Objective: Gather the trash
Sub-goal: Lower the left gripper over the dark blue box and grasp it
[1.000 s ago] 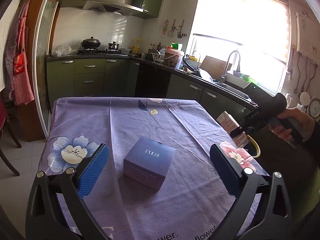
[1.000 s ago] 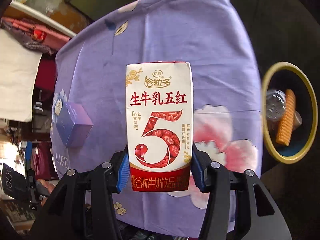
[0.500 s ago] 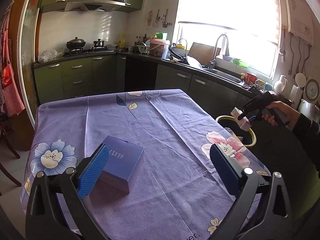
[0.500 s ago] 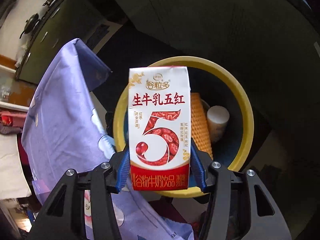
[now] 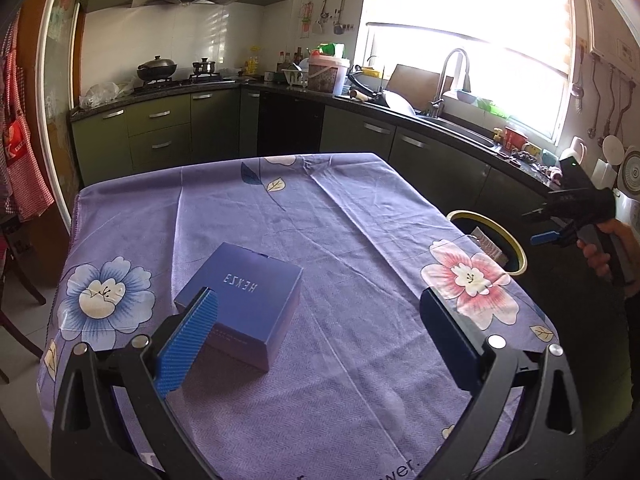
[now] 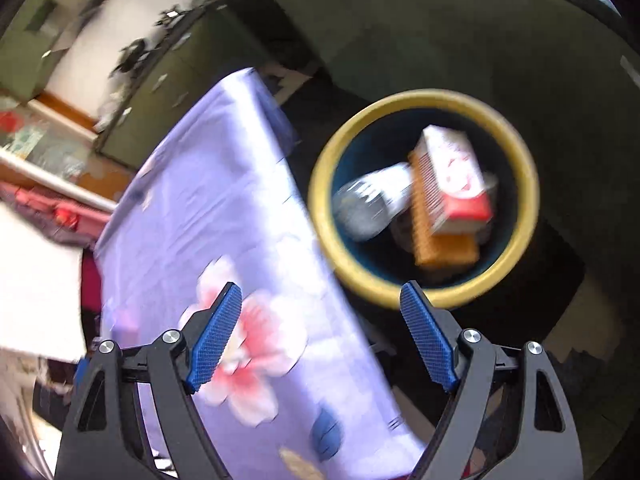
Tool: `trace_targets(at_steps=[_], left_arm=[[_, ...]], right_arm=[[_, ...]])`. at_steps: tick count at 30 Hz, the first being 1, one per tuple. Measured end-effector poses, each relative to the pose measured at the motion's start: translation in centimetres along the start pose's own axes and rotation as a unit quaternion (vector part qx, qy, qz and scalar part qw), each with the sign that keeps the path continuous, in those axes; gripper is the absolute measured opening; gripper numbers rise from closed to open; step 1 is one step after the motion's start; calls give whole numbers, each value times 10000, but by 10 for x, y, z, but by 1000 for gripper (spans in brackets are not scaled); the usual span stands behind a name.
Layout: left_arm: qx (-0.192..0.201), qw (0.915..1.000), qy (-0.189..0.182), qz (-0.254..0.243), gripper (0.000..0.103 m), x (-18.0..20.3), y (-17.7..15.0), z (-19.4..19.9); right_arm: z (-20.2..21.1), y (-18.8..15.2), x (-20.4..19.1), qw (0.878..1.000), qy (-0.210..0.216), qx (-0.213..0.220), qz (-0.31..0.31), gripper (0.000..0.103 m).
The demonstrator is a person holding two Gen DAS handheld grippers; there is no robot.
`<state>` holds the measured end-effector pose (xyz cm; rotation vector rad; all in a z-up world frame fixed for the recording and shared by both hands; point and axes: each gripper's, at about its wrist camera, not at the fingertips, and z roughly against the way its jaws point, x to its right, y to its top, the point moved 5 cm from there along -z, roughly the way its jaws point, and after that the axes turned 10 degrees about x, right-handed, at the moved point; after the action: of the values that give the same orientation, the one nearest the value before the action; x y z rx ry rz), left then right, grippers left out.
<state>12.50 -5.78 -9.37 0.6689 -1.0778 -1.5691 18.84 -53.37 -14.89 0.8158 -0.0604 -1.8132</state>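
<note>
Scene: kitchen with a table (image 5: 360, 360) under a purple flowered tablecloth (image 5: 248, 216); a round bin (image 6: 424, 196) stood on the floor just beside the table's edge.
Bin: yellow rim, dark interior; seen from above in the right wrist view and partly hidden behind the table edge in the left wrist view (image 5: 516, 248).
Milk carton: carton (image 6: 454, 178) lay tilted inside the bin, on top of the other trash. Its body was white with red print, a red band ran along the lower end, and the side panel was pale. Print was too blurred to read.
Other bin contents: an orange ribbed item (image 6: 436, 236) lay under the carton, touching it; a crumpled clear plastic bottle (image 6: 372, 200) lay to its left.
Blue box: a square box (image 5: 244, 304) with a dark blue lid and light lettering rested flat on the cloth, near the left gripper's left pad.
Left gripper: gripper (image 5: 316, 340) was held low over the table, jaws wide apart, nothing between them; the box sat just ahead of the left finger (image 5: 188, 344).
Right gripper: gripper (image 6: 320, 336) pointed down toward the table edge and the bin, jaws opening, nothing between them. A hand (image 5: 600, 248) held it by the handle.
</note>
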Motion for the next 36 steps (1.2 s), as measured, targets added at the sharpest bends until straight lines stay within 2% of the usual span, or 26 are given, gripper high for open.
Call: trace_targets(at_steps=[4, 9, 14, 18, 24, 28, 34, 36], left_arm=[[-90, 9999, 96, 26, 96, -22, -2, -8], [-389, 9990, 98, -179, 96, -48, -9, -35], [-812, 9958, -387, -147, 96, -62, -19, -59], [-1066, 9919, -685, -39, 96, -67, -27, -70], [-1296, 9886, -680, -347, 96, -60, -34, -78], [-1328, 9871, -594, -662, 96, -53, -39, -80], [-1421, 9844, -600, -847, 96, -45, -44, -86], [-1429, 9840, -600, -878, 92, -43, -44, -86]], right_arm=[[-8, -47, -31, 9983, 538, -216, 54, 81], [-10, -85, -58, 9954, 885, -353, 112, 81], [-9, -96, -79, 9934, 1071, -329, 241, 81], [-11, -97, -81, 9919, 1178, -405, 244, 81], [-25, -101, -89, 9909, 1227, -510, 211, 81], [-29, -102, -94, 9908, 1223, -540, 213, 81], [-30, -104, -100, 9904, 1243, -544, 247, 81], [-31, -104, -101, 9905, 1243, -532, 244, 81]])
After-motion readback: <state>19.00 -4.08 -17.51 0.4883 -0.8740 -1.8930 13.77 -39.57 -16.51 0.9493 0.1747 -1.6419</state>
